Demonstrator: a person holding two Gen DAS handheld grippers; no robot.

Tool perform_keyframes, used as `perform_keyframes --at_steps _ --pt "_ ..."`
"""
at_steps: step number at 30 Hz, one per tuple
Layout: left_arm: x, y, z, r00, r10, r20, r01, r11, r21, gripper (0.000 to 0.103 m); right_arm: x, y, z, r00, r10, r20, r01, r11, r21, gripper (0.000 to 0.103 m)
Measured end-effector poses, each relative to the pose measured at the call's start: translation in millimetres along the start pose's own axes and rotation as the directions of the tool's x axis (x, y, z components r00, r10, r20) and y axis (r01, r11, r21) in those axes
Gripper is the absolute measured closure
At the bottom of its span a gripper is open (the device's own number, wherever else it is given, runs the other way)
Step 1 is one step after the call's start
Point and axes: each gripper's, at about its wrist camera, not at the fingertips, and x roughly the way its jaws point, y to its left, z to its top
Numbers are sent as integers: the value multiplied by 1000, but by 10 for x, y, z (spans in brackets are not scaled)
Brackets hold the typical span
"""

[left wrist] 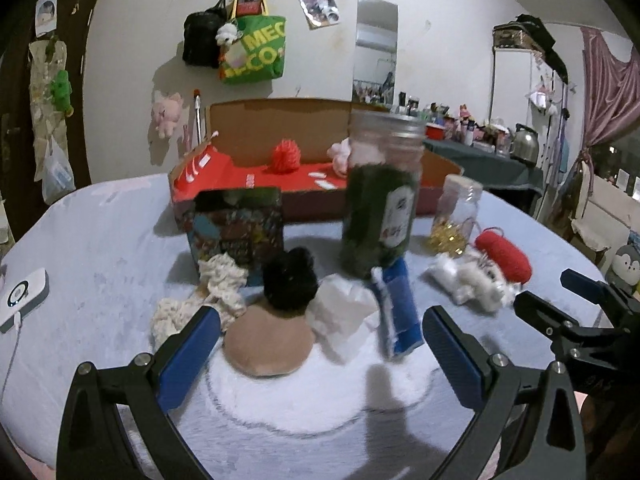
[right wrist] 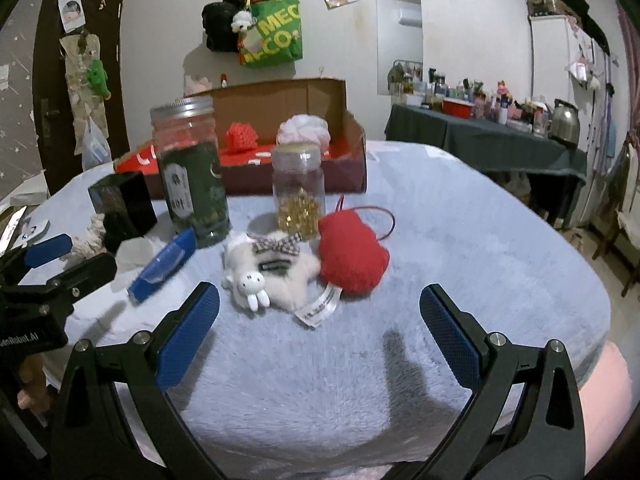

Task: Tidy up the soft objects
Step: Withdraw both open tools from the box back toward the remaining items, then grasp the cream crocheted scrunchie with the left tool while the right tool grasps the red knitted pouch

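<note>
Both your tongs, left (left wrist: 320, 354) and right (right wrist: 319, 330), gape empty. The tan puff (left wrist: 267, 346) lies between the left ones; the white plush (right wrist: 276, 276) lies just beyond the right. Reaching carelessly, you could topple the green jar (left wrist: 380, 200).

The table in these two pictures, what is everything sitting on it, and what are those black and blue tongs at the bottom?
cardboard box: one, brown with red inside, far side of table
red ball: one, inside the box
pink puff: one, inside the box
tall jar: one, clear with dark green contents, mid-table
small bottle: one, clear with gold bits, beside the jar
red knit pouch: one, front right
white plush toy: one, white, touching the pouch
blue packet: one, before the jar
patterned box: one, dark, left
beige pad: one, black pompom behind it
left hand-held gripper: black and blue, open
right hand-held gripper: same, open
</note>
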Motion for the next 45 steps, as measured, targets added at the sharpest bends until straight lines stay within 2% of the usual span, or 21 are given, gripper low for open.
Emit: perform_keyframes --at_steps 12,22,29,35,38,40,41,43,44,45 --pt "63 213 40 998 6 -55 -8 1000 -27 0 150 16 -58 999 5 -41 -5 1000 -8 1" --pt "2 474 228 993 -60 -105 53 996 -65 0 186 -76 126 998 22 -52 -21 1000 6 1" --pt "-29 654 361 991 -12 -135 7 999 -38 1 217 -193 359 996 59 -66 -59 998 -1 1" --pt "139 788 393 982 -16 -187 15 1000 -6 7 359 -296 505 991 85 -102 -87 996 -13 1" --pt "242 837 347 974 -19 -227 20 1000 4 14 471 -364 544 985 109 -133 -111 994 -4 1" --pt "310 877 314 967 -21 -253 22 1000 0 24 535 -401 551 981 123 -151 -123 992 9 3" --pt "350 905 291 962 -33 -271 31 999 -10 27 591 -430 550 975 144 -171 -141 990 25 10" --pt "399 945 265 954 -77 -289 68 997 -40 42 702 -497 530 958 183 -219 -173 983 67 38" --pt "398 959 262 952 -101 -288 88 994 -57 47 750 -518 508 947 209 -243 -192 977 90 61" --pt "388 956 267 952 -116 -283 102 993 -62 59 803 -546 484 933 243 -266 -218 968 121 67"
